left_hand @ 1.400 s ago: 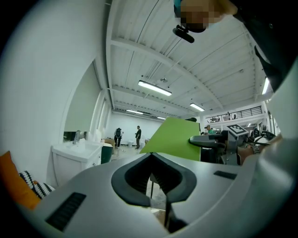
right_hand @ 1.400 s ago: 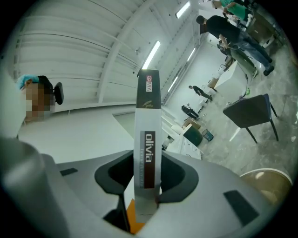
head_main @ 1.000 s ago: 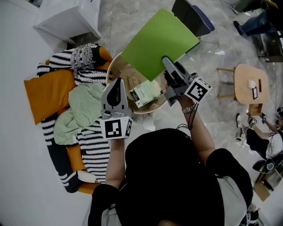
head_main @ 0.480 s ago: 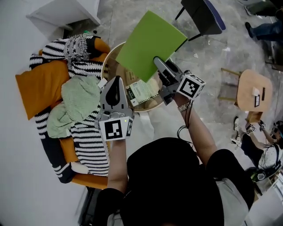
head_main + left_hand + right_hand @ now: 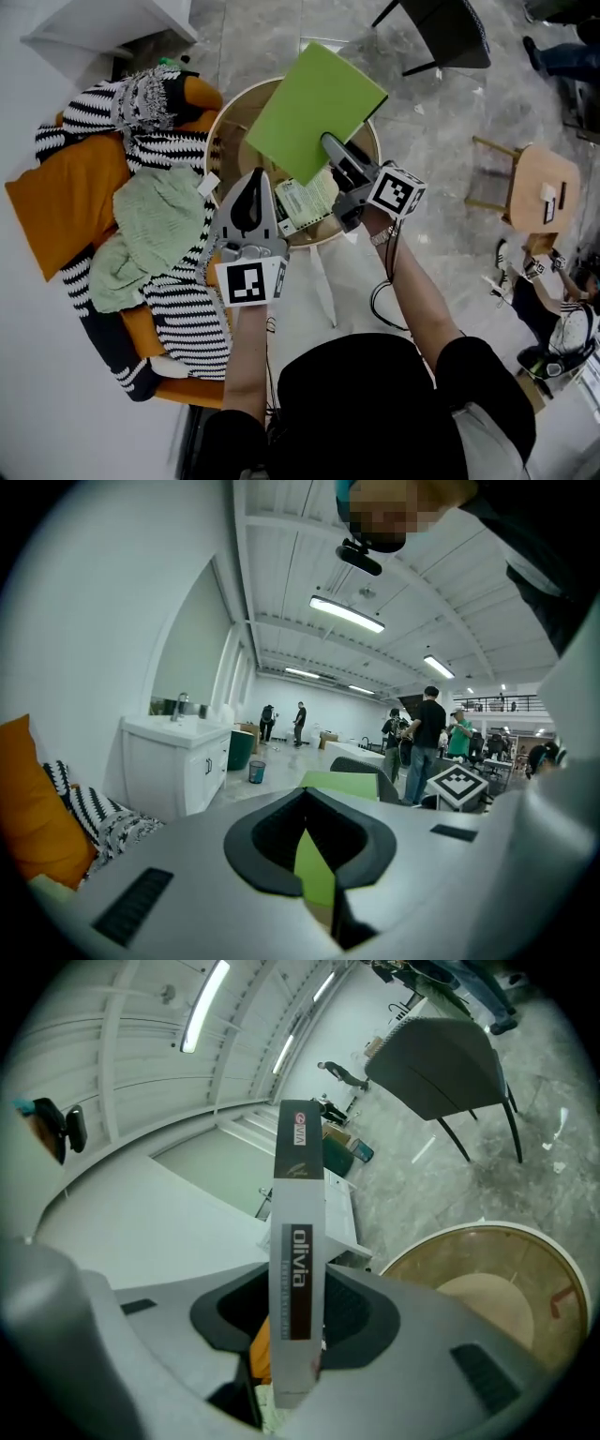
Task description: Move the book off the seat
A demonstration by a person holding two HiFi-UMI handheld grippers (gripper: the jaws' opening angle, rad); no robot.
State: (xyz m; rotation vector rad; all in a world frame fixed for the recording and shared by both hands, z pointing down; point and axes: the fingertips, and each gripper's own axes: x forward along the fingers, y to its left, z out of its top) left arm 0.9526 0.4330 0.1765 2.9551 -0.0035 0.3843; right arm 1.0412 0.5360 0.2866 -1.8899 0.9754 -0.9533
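- The right gripper (image 5: 330, 148) is clamped on the book (image 5: 314, 108), its jaws held partway apart by the book's thickness.
- In the right gripper view the book stands edge-on between the jaws (a pale spine printed "olivia").
- In the head view the book's bright green cover sits in the upper centre of the frame, tilted, over the round wooden worktop (image 5: 239, 112).
- The book is clear of the seat (image 5: 173, 314), which fills the left of the frame. Whether its lower edge touches the worktop cannot be told.
- The left gripper (image 5: 252, 183) is just left of centre, at the worktop's near rim, with its jaws drawn together on nothing. Its own view shows only a thin sliver of green through the slot.
- A green-and-white booklet (image 5: 305, 199) lies on the worktop between the two grippers, just below the book.
- On the seat are an orange cushion (image 5: 56, 206), a black-and-white striped blanket (image 5: 89, 112) and a pale green throw (image 5: 150, 225).
- A dark chair (image 5: 441, 33) stands on the floor at the upper right, well apart from the worktop.
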